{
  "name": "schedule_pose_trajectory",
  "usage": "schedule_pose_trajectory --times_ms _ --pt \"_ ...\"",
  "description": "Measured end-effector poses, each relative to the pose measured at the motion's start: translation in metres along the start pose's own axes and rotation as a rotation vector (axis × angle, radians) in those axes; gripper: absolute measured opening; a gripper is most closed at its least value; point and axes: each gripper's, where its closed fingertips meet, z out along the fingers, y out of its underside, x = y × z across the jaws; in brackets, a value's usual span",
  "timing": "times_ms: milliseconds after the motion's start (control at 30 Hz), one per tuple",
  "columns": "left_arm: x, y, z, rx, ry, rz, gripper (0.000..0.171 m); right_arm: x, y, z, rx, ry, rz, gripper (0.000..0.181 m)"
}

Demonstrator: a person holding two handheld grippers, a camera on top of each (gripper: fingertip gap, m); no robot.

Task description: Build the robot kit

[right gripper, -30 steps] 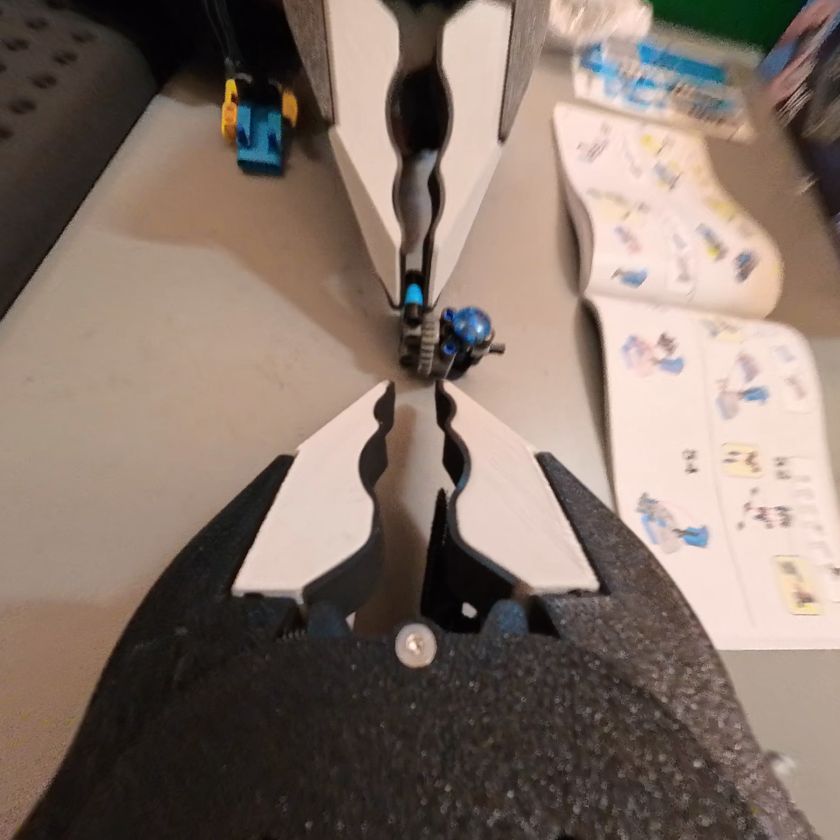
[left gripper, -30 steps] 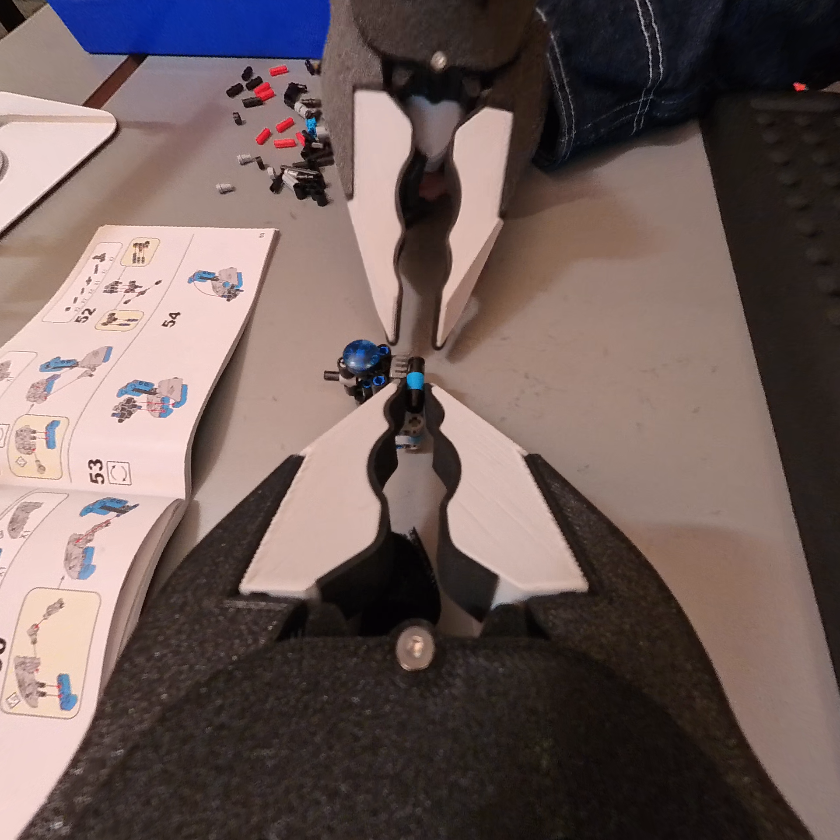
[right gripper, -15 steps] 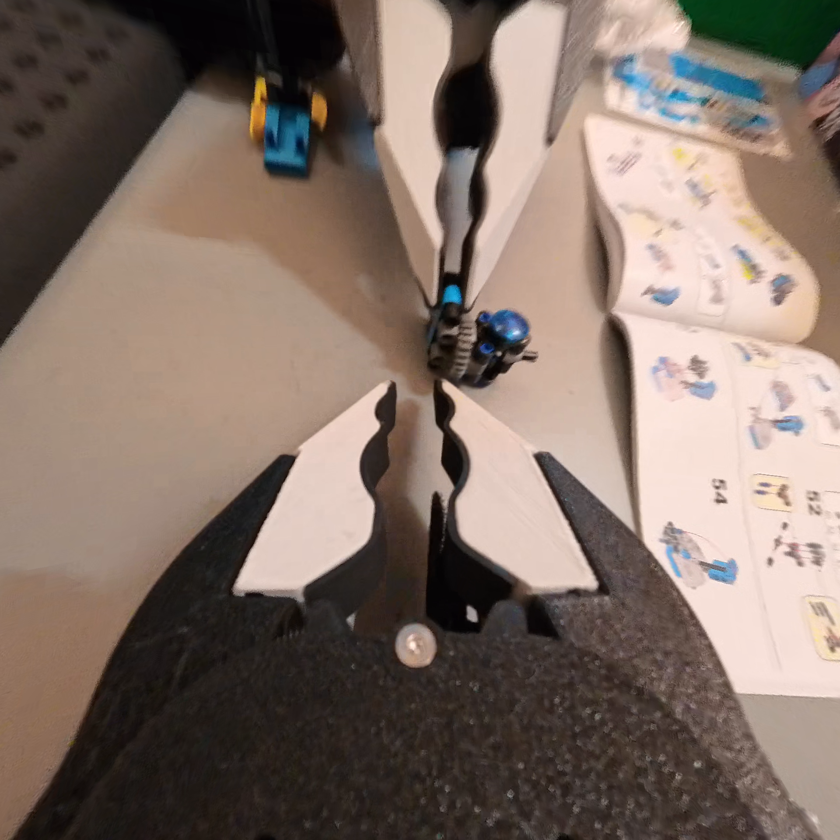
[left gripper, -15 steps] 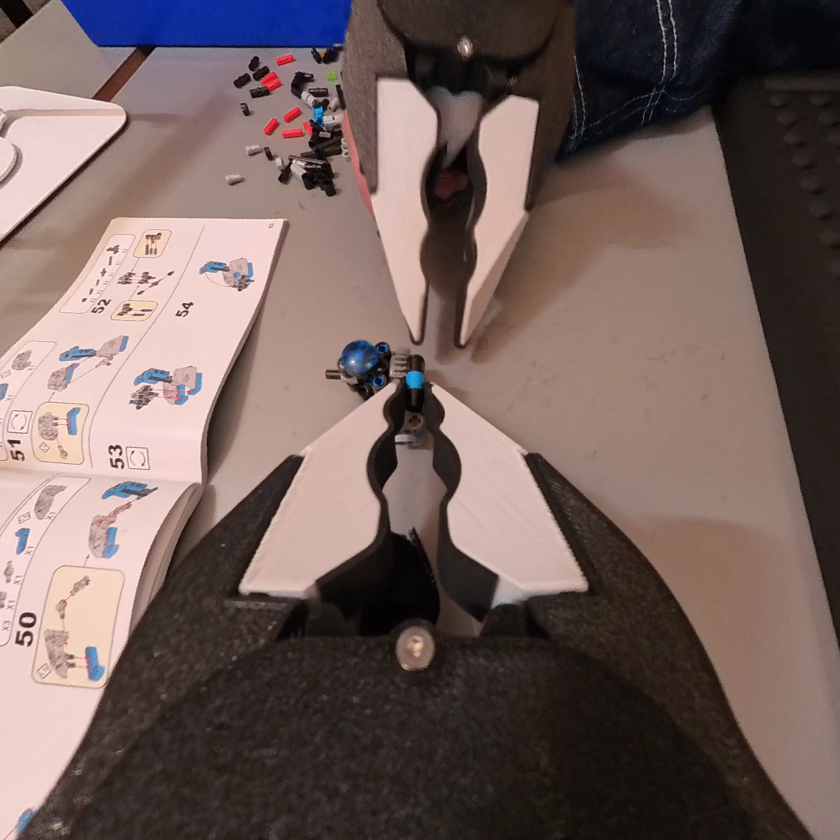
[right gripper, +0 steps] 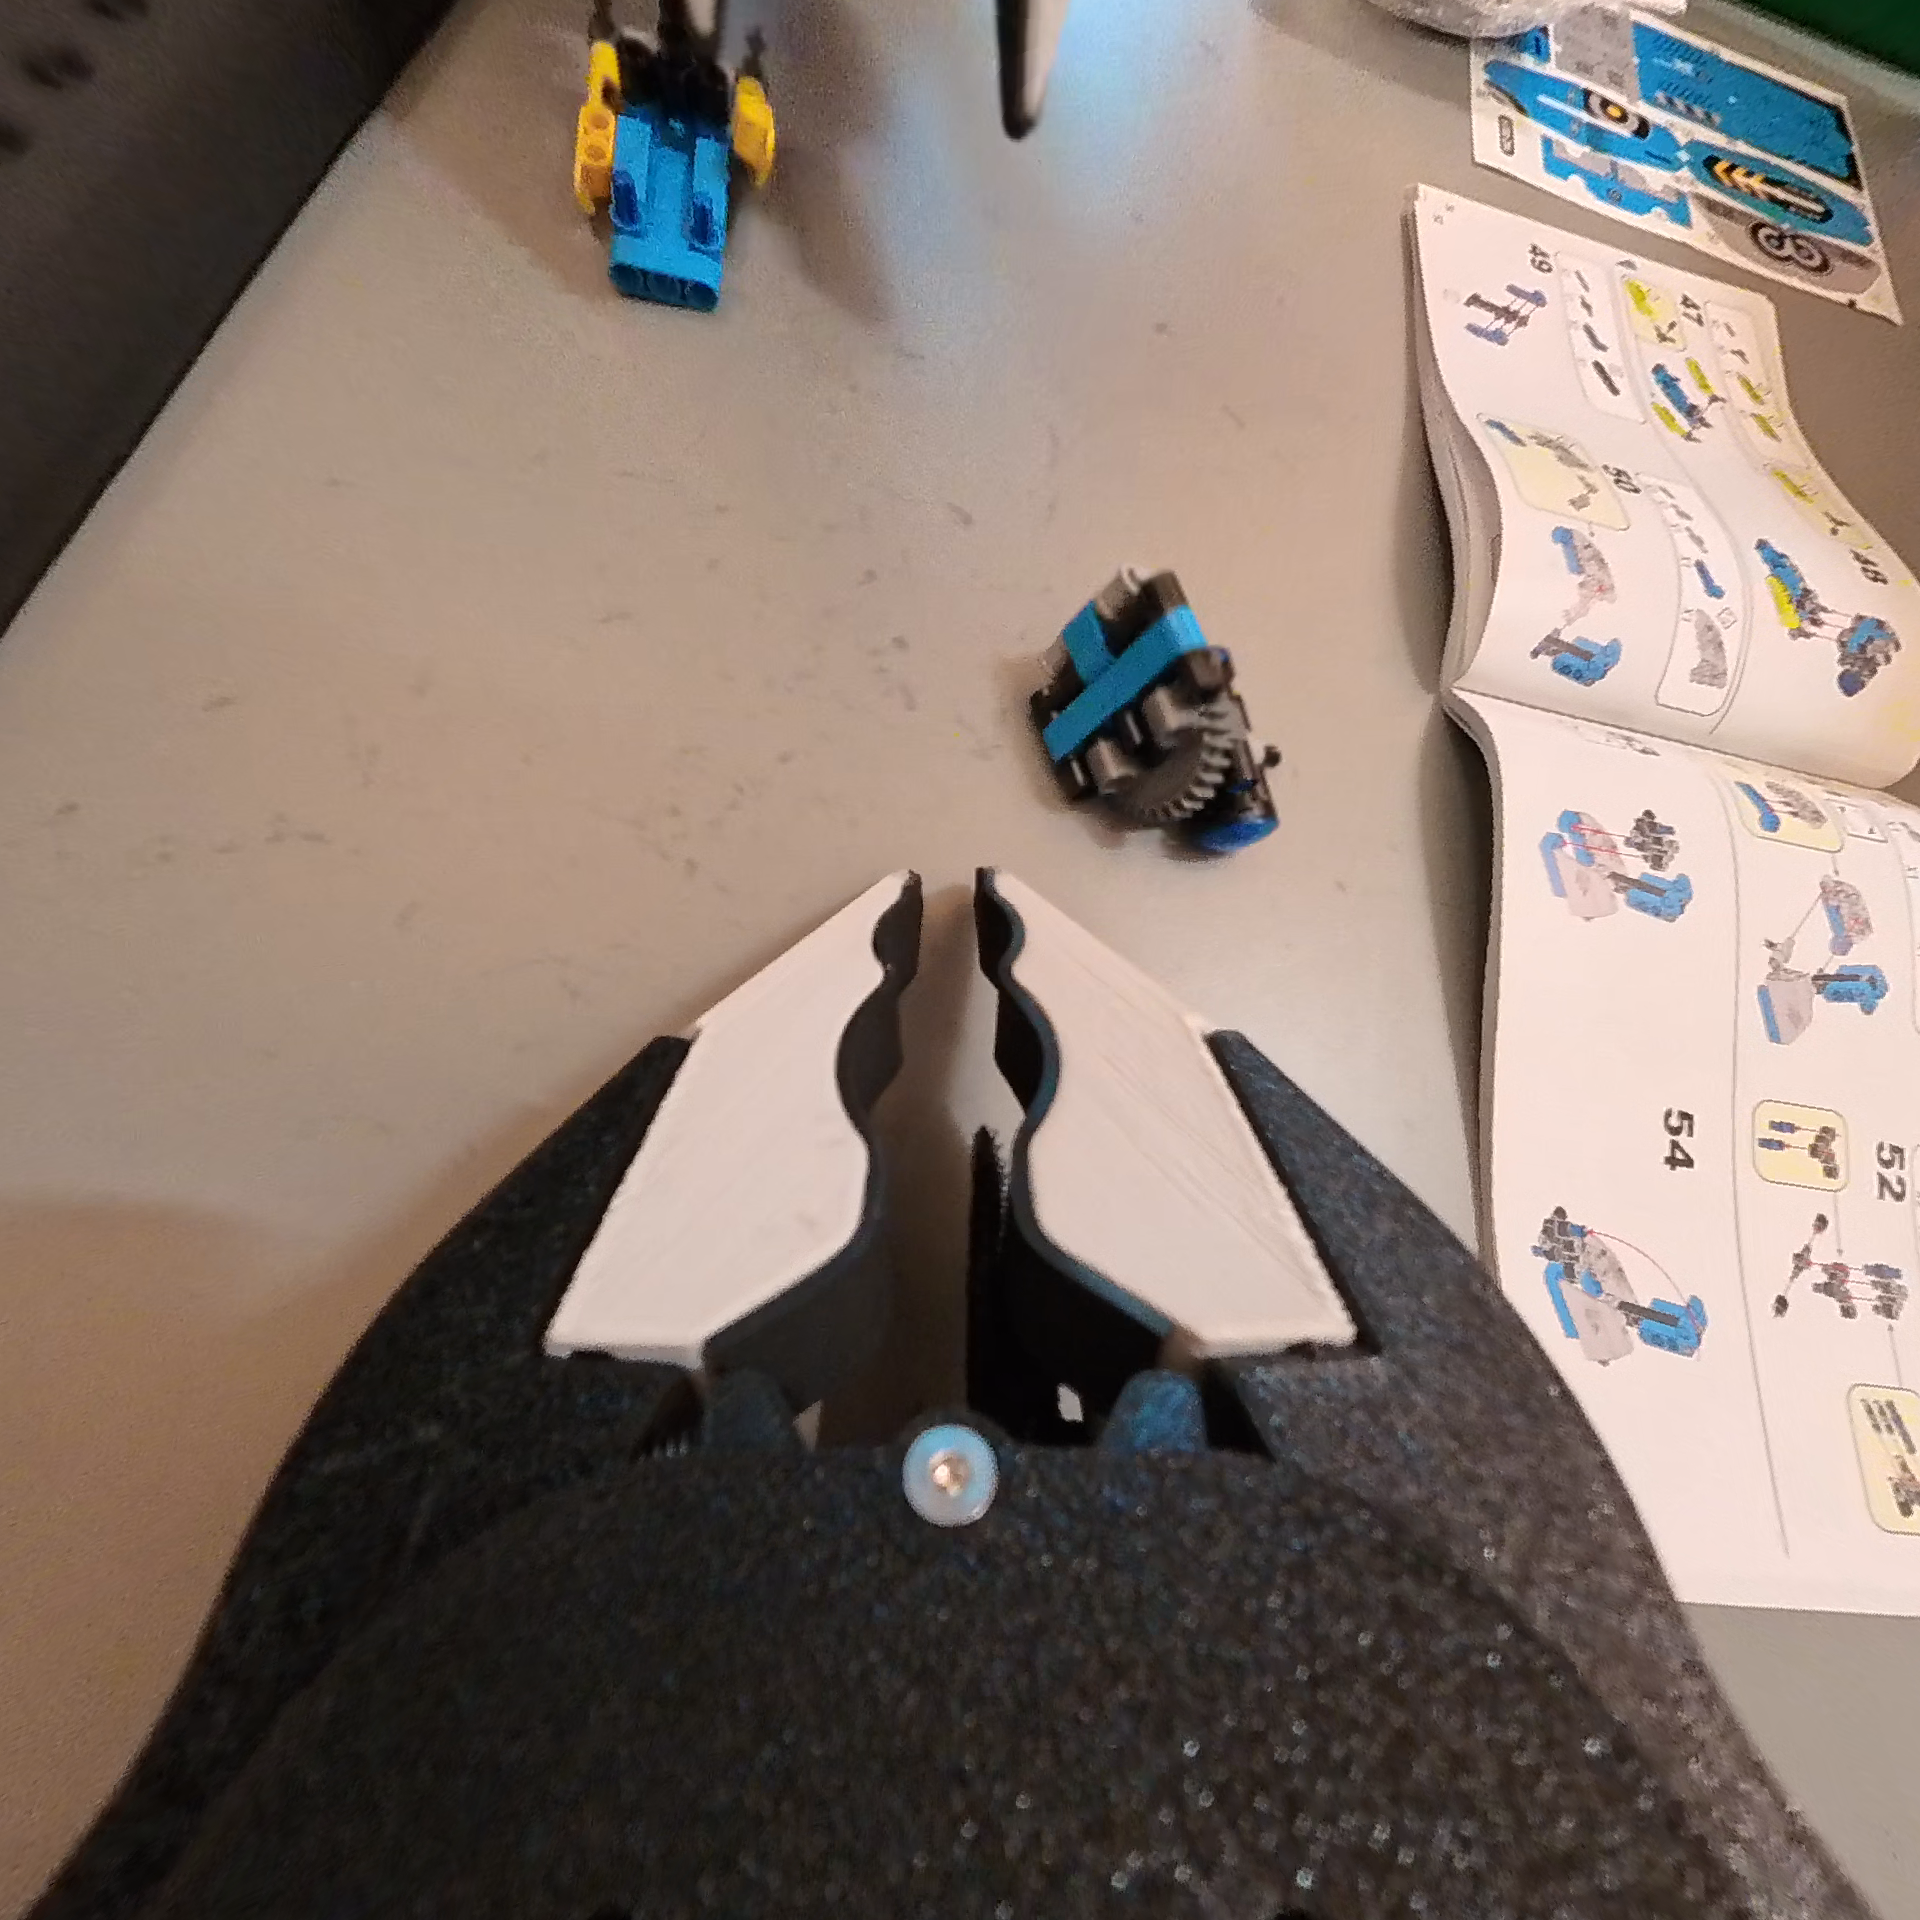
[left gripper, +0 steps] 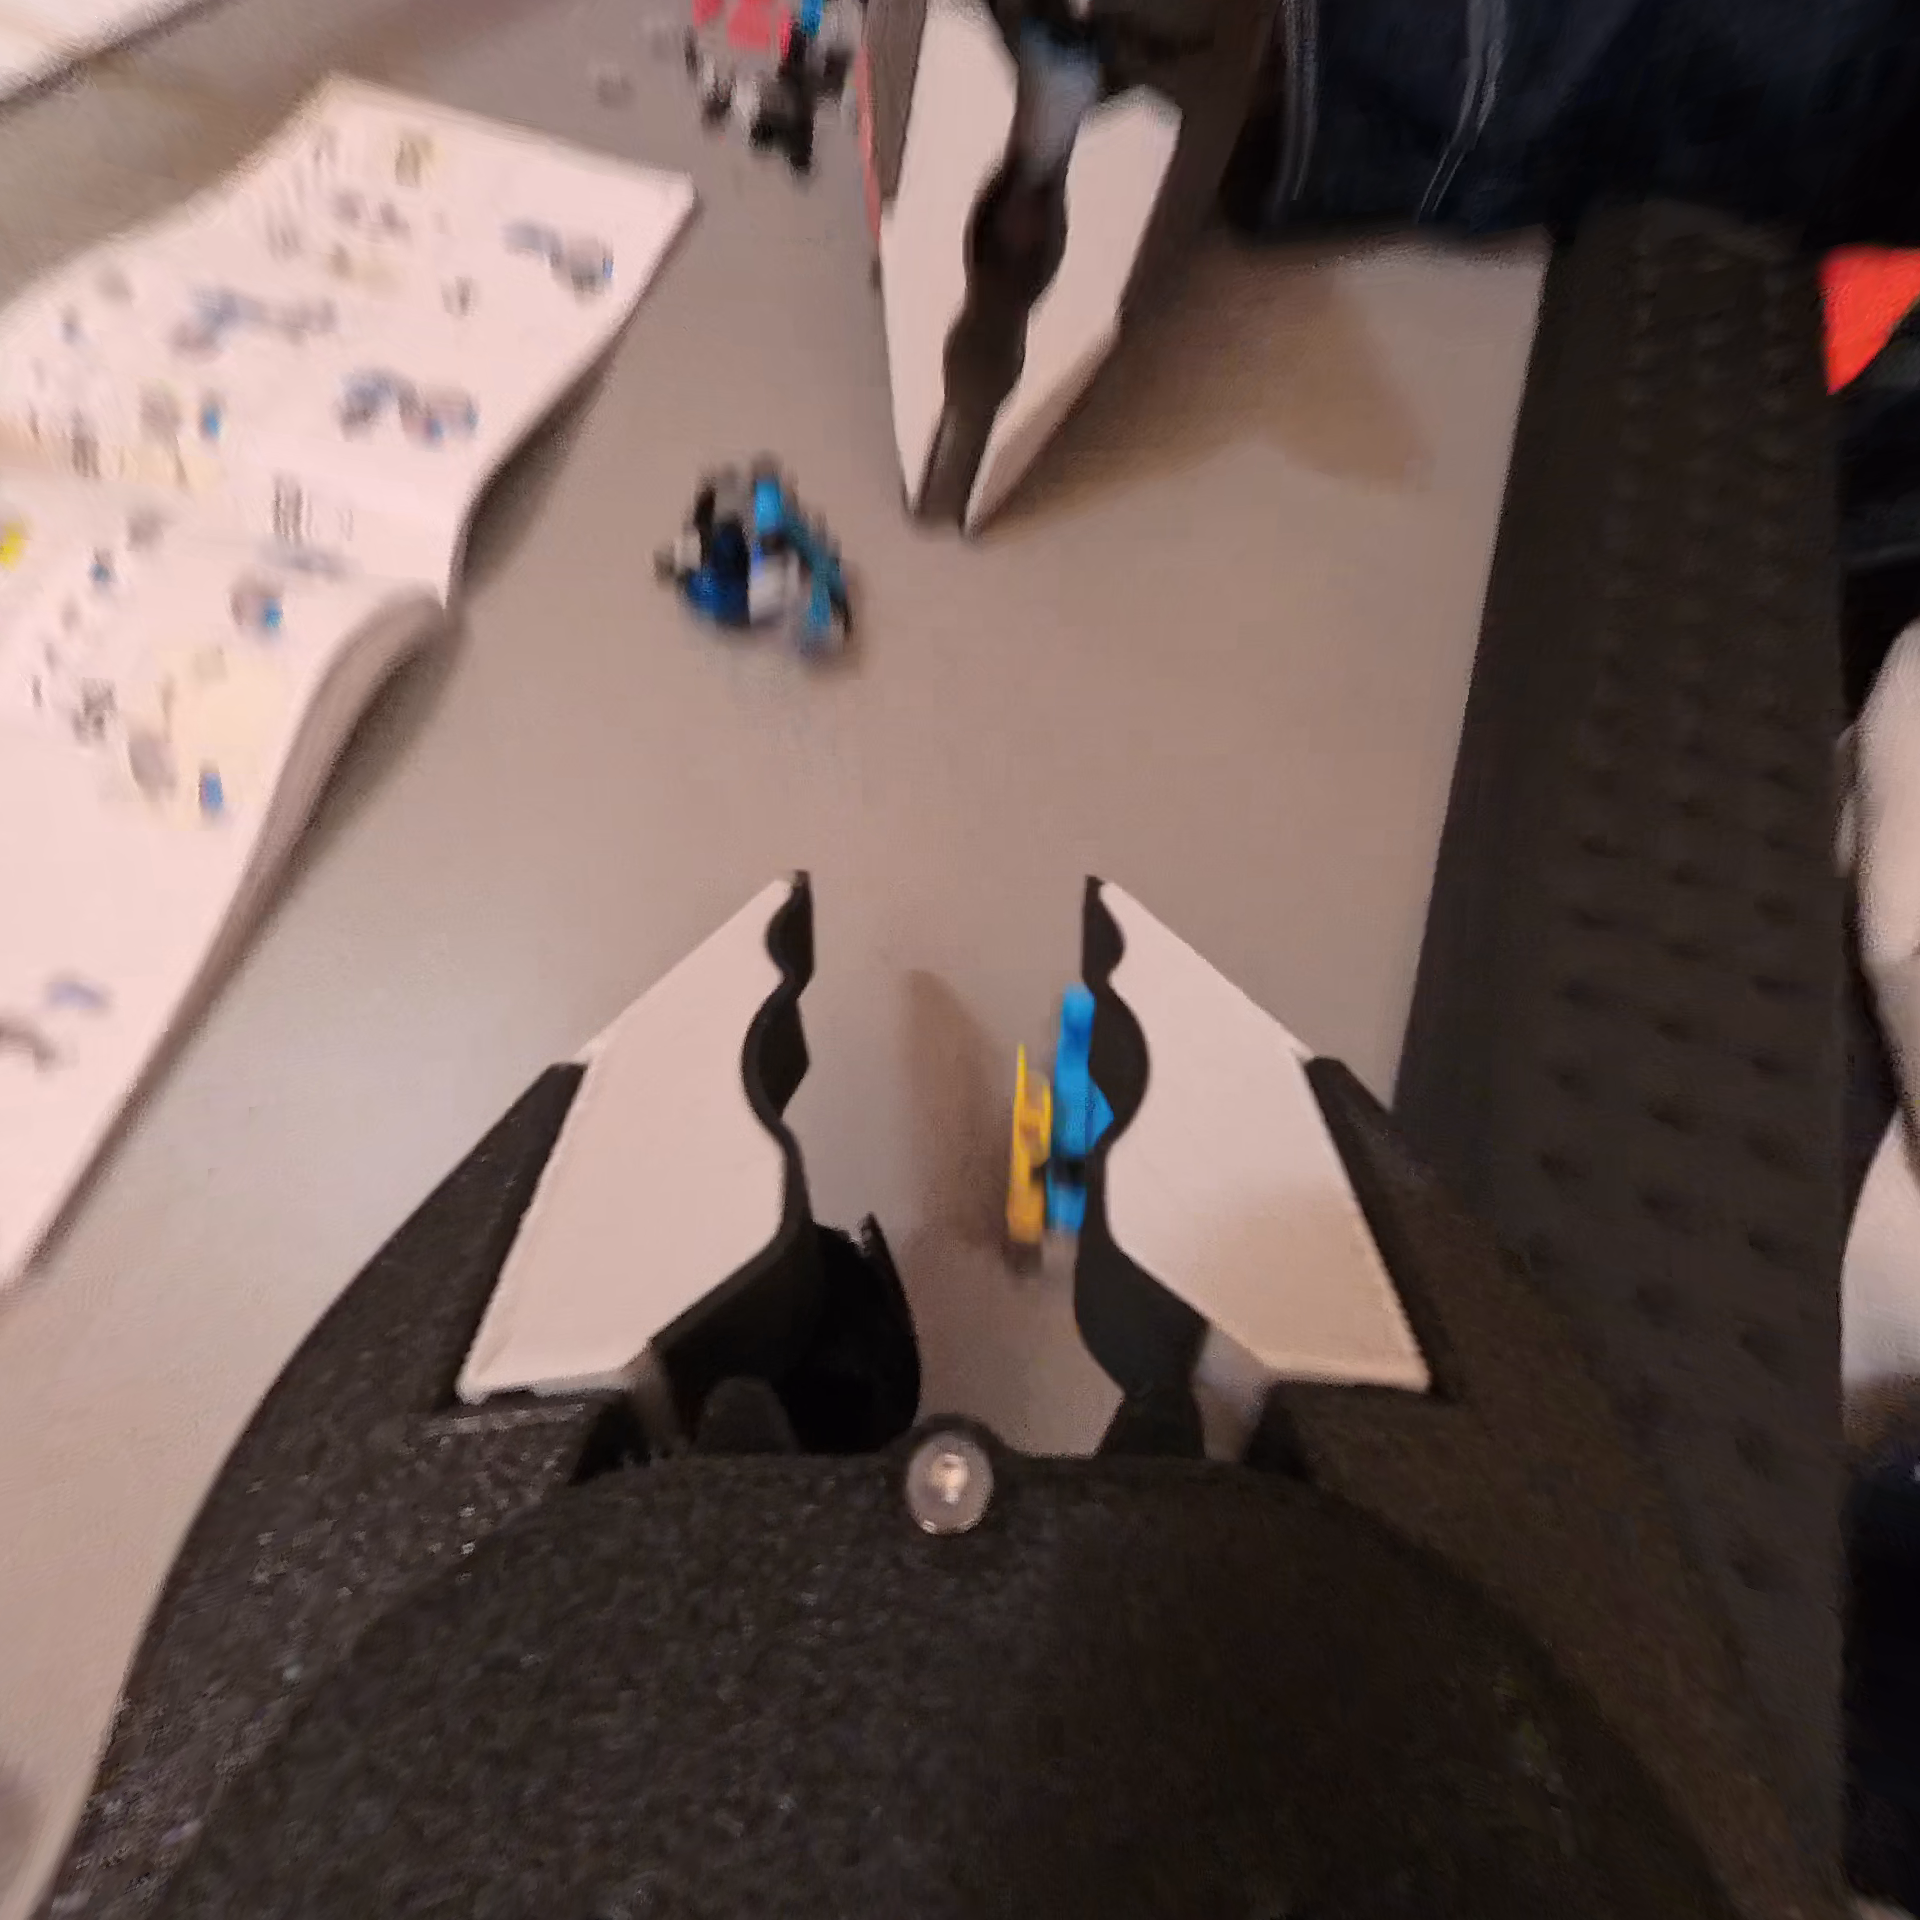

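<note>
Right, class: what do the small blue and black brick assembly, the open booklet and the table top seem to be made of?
Small blue and black brick assembly: moulded plastic, slightly glossy, judging by its crisp edges, studs and toothed gear. Open booklet: printed paper with a soft sheen; the pages curve at the spine. Table top: smooth matt grey, probably laminate or painted board; faint scuffs show, though the look leaves it open.

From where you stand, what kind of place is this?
Probably a hobby or work table for toy brick building: an open instruction booklet, a small gear assembly and a blue-and-yellow brick piece lie on a grey table.
</note>
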Motion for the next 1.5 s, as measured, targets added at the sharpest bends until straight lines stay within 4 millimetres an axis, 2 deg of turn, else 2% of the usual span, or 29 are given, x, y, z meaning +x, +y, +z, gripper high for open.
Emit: schedule_pose_trajectory --times_ms 67,100,167,267,333,367,433,533,600,667,733,833,967,1100,1200,1267,1400,1500 --pt "0.013 0.03 -0.007 -0.067 -0.01 -0.027 0.07 -0.001 0.0 0.0 0.0 -0.005 0.0 0.009" --pt "0.022 0.037 -0.008 -0.074 0.001 -0.033 0.072 -0.001 0.0 0.0 0.0 -0.008 0.003 0.009" --pt "0.035 0.043 -0.004 -0.076 0.013 -0.005 0.072 0.0 0.0 0.0 -0.001 -0.01 0.012 0.009" --pt "0.032 0.054 0.004 -0.15 -0.056 0.074 0.072 0.006 -0.01 0.0 0.036 0.023 0.084 0.014" --pt "0.031 0.051 0.003 -0.157 -0.065 0.107 0.044 -0.003 -0.04 0.0 0.141 -0.046 0.199 0.022" --pt "0.03 0.046 0.002 -0.158 -0.071 0.122 0.043 -0.008 -0.054 0.001 0.172 -0.097 0.267 0.026" --pt "0.024 0.024 0.002 -0.118 -0.139 0.214 0.043 -0.026 -0.074 0.008 0.184 -0.246 0.403 0.041" --pt "0.022 -0.03 0.004 -0.017 -0.309 0.433 0.044 -0.04 -0.101 0.015 0.249 -0.382 0.53 0.051" --pt "0.023 -0.063 0.006 0.04 -0.412 0.544 0.044 -0.04 -0.116 0.005 0.323 -0.453 0.604 0.048" --pt "0.019 -0.085 0.01 0.065 -0.509 0.615 0.044 -0.038 -0.128 -0.016 0.429 -0.526 0.654 0.036" --pt "0.014 -0.102 0.012 0.1 -0.599 0.654 0.044 -0.023 -0.129 -0.034 0.529 -0.512 0.703 0.023" --pt "0.008 -0.121 0.017 0.174 -0.67 0.64 0.042 -0.003 -0.124 -0.054 0.658 -0.504 0.78 0.015" --pt "-0.001 -0.121 0.034 0.183 -0.706 0.623 0.042 0.006 -0.106 -0.056 0.65 -0.464 0.83 0.014" --pt "0.001 -0.108 0.049 0.226 -0.554 0.467 0.041 0.005 -0.087 -0.048 0.563 -0.42 0.804 0.012" --pt "0.01 -0.092 0.056 0.267 -0.269 0.251 0.045 0.0 -0.075 -0.041 0.495 -0.418 0.767 0.012" --pt "0.018 -0.089 0.052 0.307 -0.074 0.115 0.054 -0.006 -0.076 -0.044 0.501 -0.442 0.717 0.012" --pt "0.041 -0.1 0.039 0.406 0.261 -0.074 0.057 -0.022 -0.083 -0.052 0.51 -0.491 0.6 0.012" --pt "0.044 -0.103 0.038 0.434 0.31 -0.1 0.039 -0.033 -0.089 -0.054 0.517 -0.524 0.55 0.012"
